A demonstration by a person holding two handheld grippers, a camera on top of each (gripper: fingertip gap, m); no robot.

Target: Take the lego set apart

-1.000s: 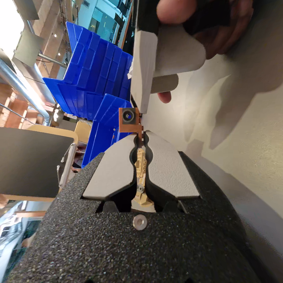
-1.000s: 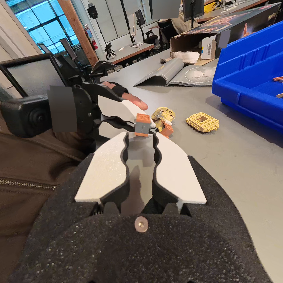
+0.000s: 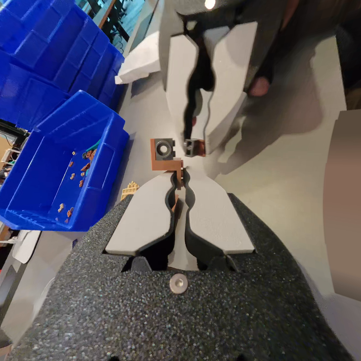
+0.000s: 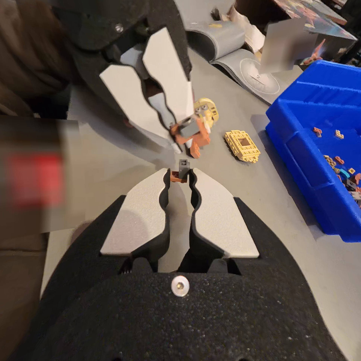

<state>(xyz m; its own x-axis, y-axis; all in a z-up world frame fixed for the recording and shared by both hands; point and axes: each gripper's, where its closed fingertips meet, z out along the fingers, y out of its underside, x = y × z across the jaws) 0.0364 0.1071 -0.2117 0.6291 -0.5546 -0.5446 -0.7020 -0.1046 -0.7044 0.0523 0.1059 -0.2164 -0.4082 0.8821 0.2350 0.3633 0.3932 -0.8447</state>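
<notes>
Right claw, formerly agape, now clenches a grey-brown brick at its tips; left claw grips a brown bracket just ahead; likely step: joining pieces, needing fine alignment; bin right.

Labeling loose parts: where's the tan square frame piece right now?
Right wrist view: the tan square frame piece lies flat on the grey table, between the blue bin and the tan-orange brick cluster.

The small brown and tan toy bricks inside the blue plastic bin are too small to make out. The open grey booklet near the tabletop's far edge is smeared, and the dark printed cardboard box is cut off by the picture's top edge.
</notes>
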